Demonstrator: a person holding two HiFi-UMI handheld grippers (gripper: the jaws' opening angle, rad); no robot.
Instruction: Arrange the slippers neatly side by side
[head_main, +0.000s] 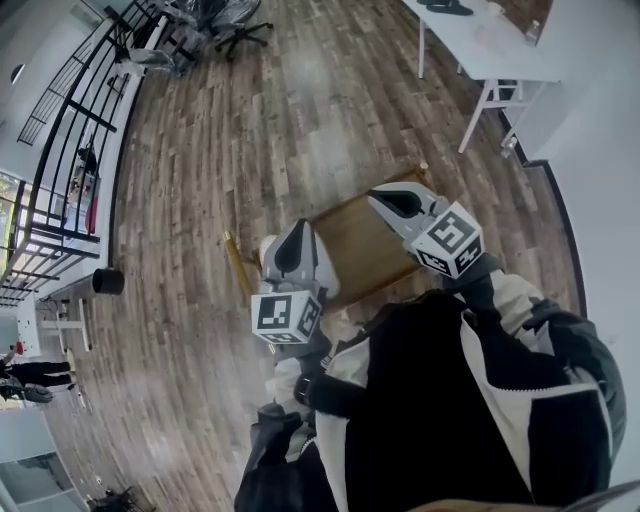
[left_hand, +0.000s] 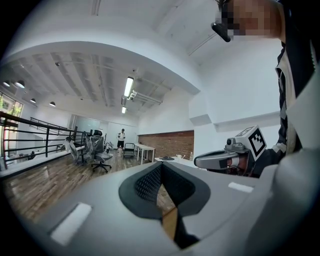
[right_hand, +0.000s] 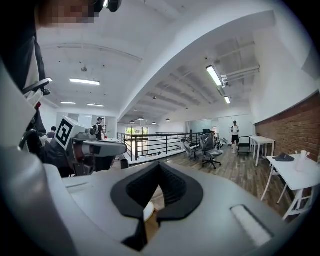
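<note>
Both tools are held up in front of the person's chest, pointing roughly level out into the room and not down at any work, which reads as a carrying or resting pose, not a reach. The left gripper (head_main: 297, 236) has its dark pads pressed together with nothing between them, as its own view shows along the closed seam (left_hand: 161, 169). The right gripper (head_main: 380, 198) is likewise closed on itself and empty (right_hand: 159, 169). With both pairs of pads shut on nothing, neither tool is ready to take hold, so I judge that the arranging is not under way at this instant. Below them, near the person's feet, a low wooden table (head_main: 365, 255) stands on the plank floor (head_main: 300, 100), and the grippers hover over its near-left and far-right parts. The slippers cannot be picked out with any certainty. A pale shape (head_main: 268, 250) peeks out just left of the left gripper at the table's edge, and a pale rounded edge (right_hand: 148, 211) shows through the gap beneath the right gripper's pads; either may be a slipper, but I cannot tell. To go on, the tools would probably need to tip downward and open over that table.
</note>
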